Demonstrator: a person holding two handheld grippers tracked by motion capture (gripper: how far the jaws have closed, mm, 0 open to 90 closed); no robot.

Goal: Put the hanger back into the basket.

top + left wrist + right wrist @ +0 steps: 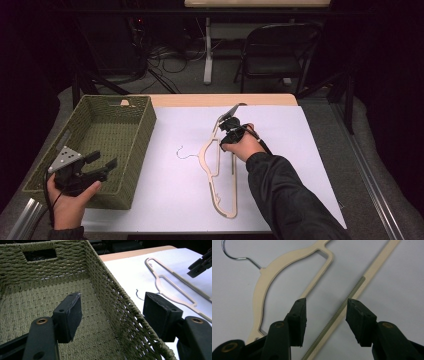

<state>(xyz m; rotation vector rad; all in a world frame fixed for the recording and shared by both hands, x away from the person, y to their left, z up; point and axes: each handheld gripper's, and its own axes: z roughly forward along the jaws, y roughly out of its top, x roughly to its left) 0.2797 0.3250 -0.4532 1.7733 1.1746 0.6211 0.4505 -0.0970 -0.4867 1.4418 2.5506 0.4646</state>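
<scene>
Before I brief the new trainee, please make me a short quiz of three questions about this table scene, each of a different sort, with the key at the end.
1. True or false: the right gripper is shut on the hanger.
2. Multiple choice: the left gripper has its jaws set
A. both inside the basket
B. one on each side of the basket wall
C. both over the white sheet
3. Fill in: the hanger lies on the ____ sheet, outside the green woven basket.

Key:
1. False; the jaws stand open, with the hanger's ridged bar between them.
2. B
3. white
</scene>
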